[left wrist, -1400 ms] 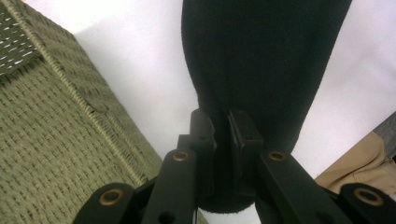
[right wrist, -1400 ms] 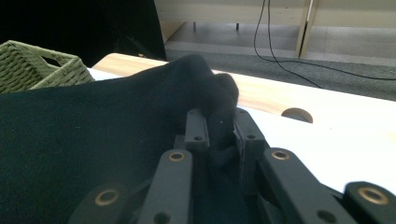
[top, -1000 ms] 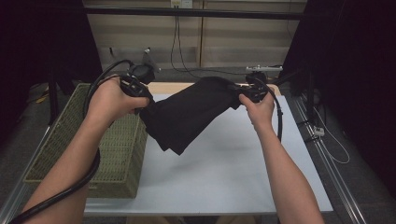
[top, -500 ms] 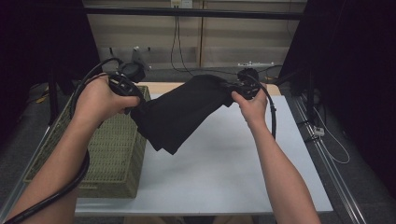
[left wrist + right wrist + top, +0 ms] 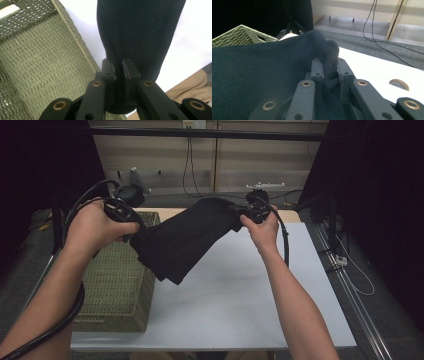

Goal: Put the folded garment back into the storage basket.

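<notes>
cloth [image 5: 185,240] lifted higher | left claw [image 5: 131,226], right claw [image 5: 239,211] clamp it | no writing

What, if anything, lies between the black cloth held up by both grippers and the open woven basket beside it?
Nothing visible does. The black cloth hangs in the air, clamped by the left gripper and the right gripper. Its lower corner hangs just beside the near rim of the woven basket, whose top is open.

Overhead forward; tool cameras close, perhaps overlapping.
</notes>
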Demonstrator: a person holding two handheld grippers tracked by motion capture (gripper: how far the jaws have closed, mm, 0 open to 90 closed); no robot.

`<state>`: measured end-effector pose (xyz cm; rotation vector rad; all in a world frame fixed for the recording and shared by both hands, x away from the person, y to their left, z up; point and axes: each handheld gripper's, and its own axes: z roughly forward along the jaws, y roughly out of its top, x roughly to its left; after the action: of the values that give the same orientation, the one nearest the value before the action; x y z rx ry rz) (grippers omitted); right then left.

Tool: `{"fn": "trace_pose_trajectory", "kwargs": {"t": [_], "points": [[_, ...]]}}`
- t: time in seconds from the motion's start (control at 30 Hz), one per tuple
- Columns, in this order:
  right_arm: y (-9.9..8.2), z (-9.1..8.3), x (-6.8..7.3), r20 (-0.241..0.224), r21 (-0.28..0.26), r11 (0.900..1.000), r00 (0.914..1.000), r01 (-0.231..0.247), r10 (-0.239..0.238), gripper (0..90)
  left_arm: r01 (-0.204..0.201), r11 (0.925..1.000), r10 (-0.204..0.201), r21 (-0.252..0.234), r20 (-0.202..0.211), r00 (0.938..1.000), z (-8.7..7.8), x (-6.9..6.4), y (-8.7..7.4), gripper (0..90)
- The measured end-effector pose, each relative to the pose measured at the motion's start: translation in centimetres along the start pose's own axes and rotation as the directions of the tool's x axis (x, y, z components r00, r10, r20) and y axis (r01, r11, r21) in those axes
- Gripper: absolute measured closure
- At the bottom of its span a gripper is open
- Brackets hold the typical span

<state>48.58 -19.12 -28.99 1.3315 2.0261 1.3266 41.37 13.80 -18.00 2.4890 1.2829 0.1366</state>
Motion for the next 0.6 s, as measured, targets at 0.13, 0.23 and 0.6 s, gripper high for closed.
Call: {"fn": "trace_pose_trajectory", "kwargs": {"t": [0.13, 0.23, 0.6], "points": [[0.3, 0.3, 0.4, -0.009, -0.001, 1.0, 0.9999, 0.007, -0.007, 79.1, 0.007, 1.0, -0.007, 0.005, -0.006, 1.0, -0.4, 0.3, -0.2, 81.9], [0.6, 0.6, 0.7, -0.015, 0.002, 0.9999, 0.9998, 0.013, -0.013, 79.1, 0.014, 0.9998, -0.013, 0.013, -0.009, 0.9999, -0.5, 0.4, -0.4, 81.9], [1.3, 1.8, 1.6, -0.037, 0.008, 0.9995, 0.9988, 0.032, -0.032, 79.1, 0.039, 0.999, -0.039, 0.021, -0.007, 0.9992, -0.8, 1.5, -1.0, 82.0]]}}
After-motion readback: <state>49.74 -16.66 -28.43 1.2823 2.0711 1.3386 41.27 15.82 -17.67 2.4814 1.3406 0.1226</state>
